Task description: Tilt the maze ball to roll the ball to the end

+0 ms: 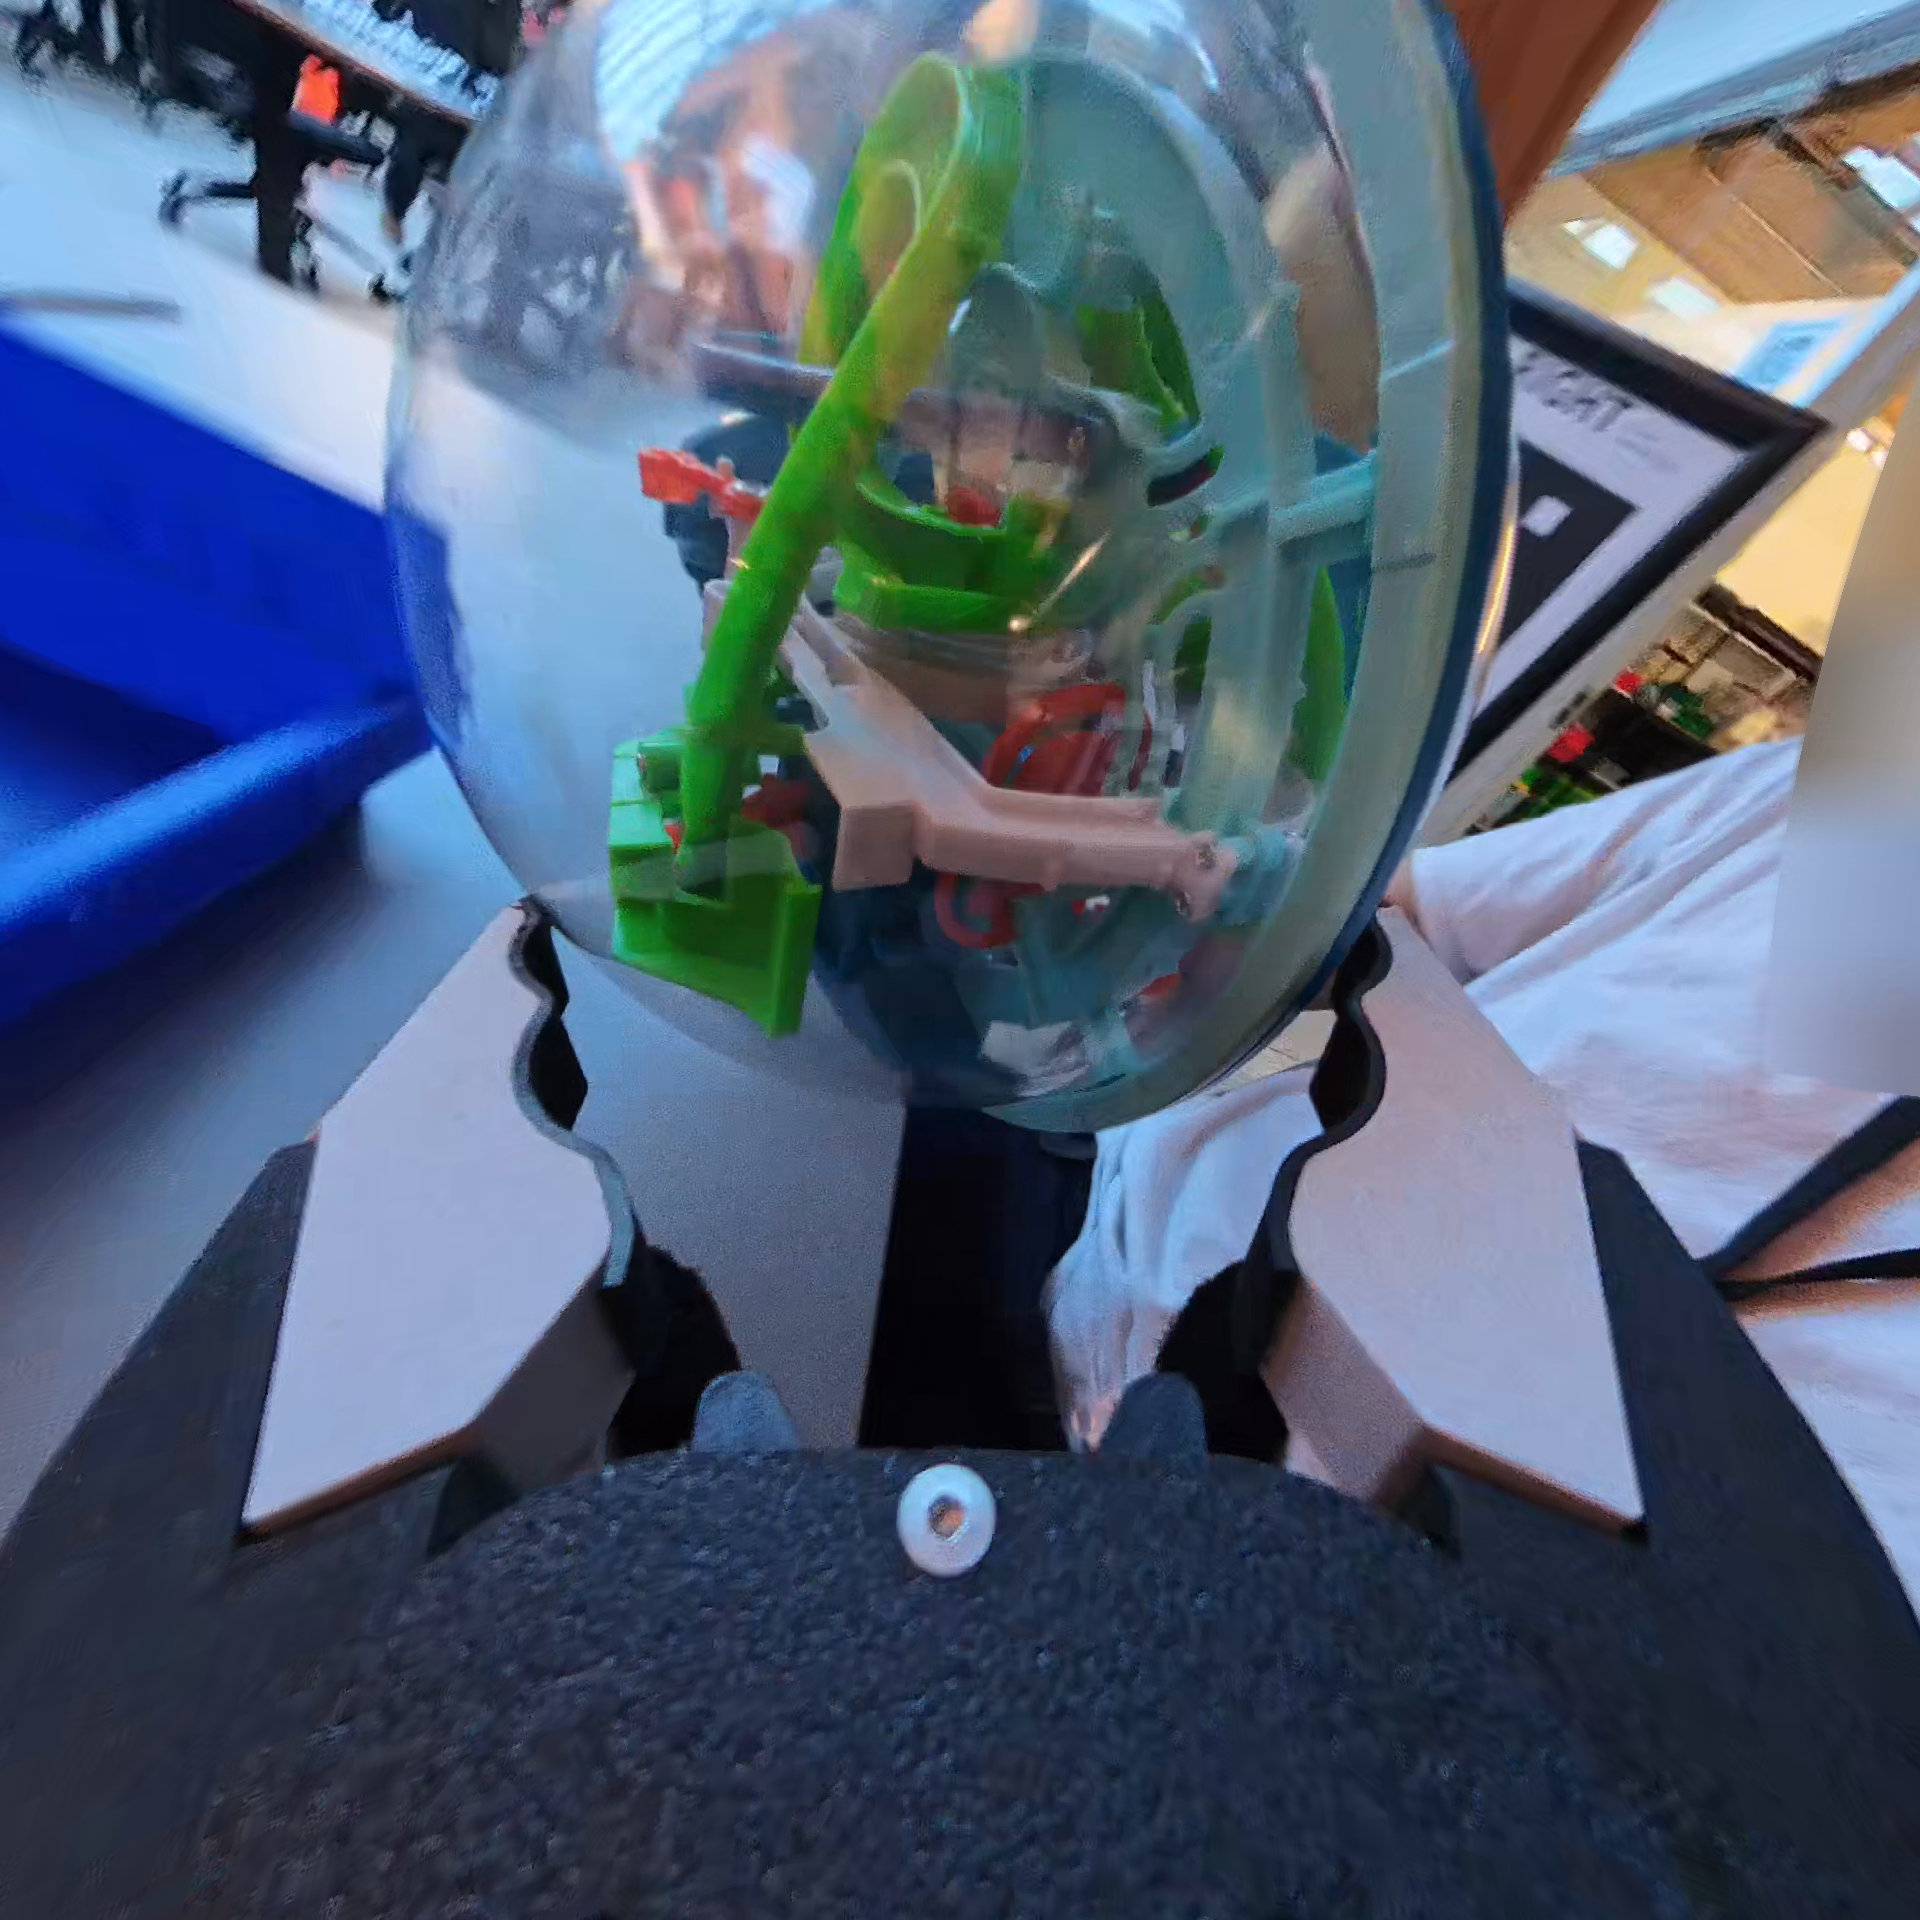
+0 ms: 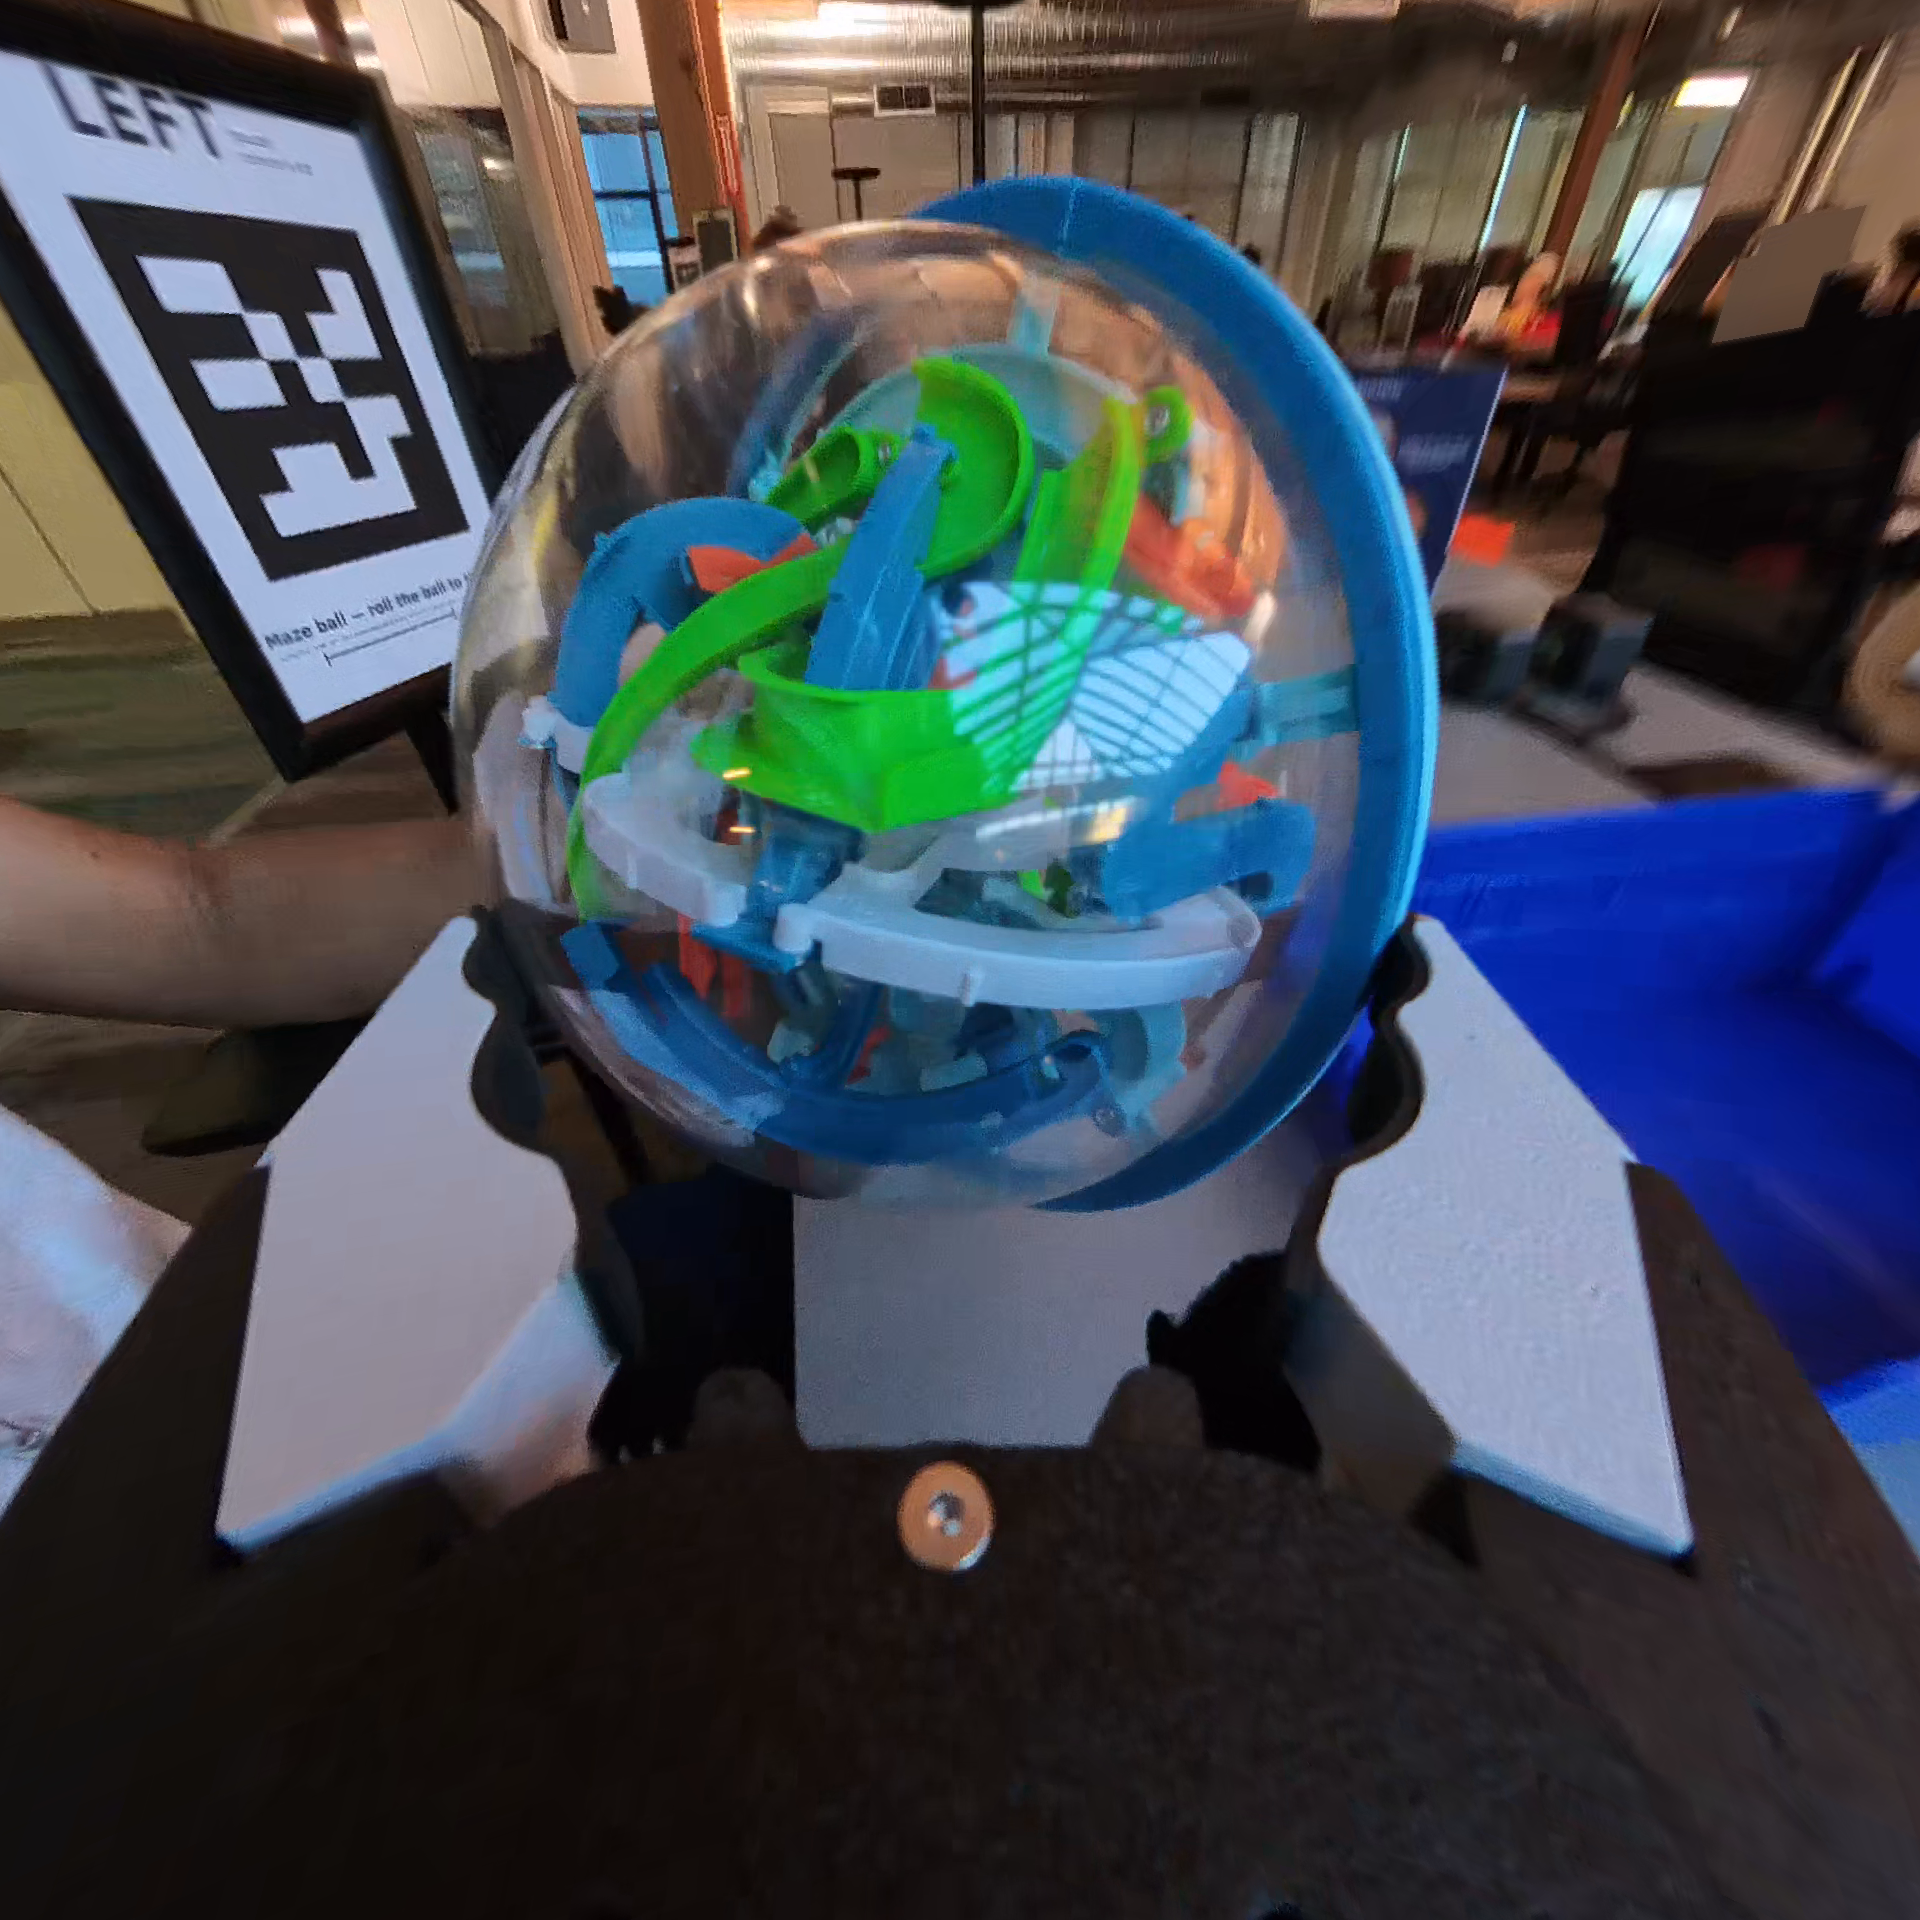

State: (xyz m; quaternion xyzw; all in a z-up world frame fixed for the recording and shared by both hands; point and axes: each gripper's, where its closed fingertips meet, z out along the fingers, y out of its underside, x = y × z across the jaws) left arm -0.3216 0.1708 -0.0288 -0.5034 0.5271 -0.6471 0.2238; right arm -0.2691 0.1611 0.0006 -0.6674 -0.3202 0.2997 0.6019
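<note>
So our left gripper (image 1: pixel 951 935) is clamped on the maze ball (image 1: pixel 935 540), with one wavy-edged fingertip on the clear dome side and the other just past the blue rim ring (image 1: pixel 1475 623). Same deal from the other side: our right gripper (image 2: pixel 940 956) has its fingers spread wide and pressed onto the maze ball (image 2: pixel 935 707) too, one tip on the clear shell and the other by the blue rim ring (image 2: pixel 1361 582). We've got the ball up in the air between both grippers, with the ring standing close to upright and leaning a bit.

Inside we can see green, blue, white and orange tracks all tangled up. We honestly can't pick out the little ball in there; it's too blurry.

Further out, a blue bin (image 1: pixel 156 665) sits on the table (image 1: pixel 260 1091), a framed marker sign (image 2: pixel 239 374) stands off to the side, and someone's forearm (image 2: pixel 208 914) shows beside the sphere.
</note>
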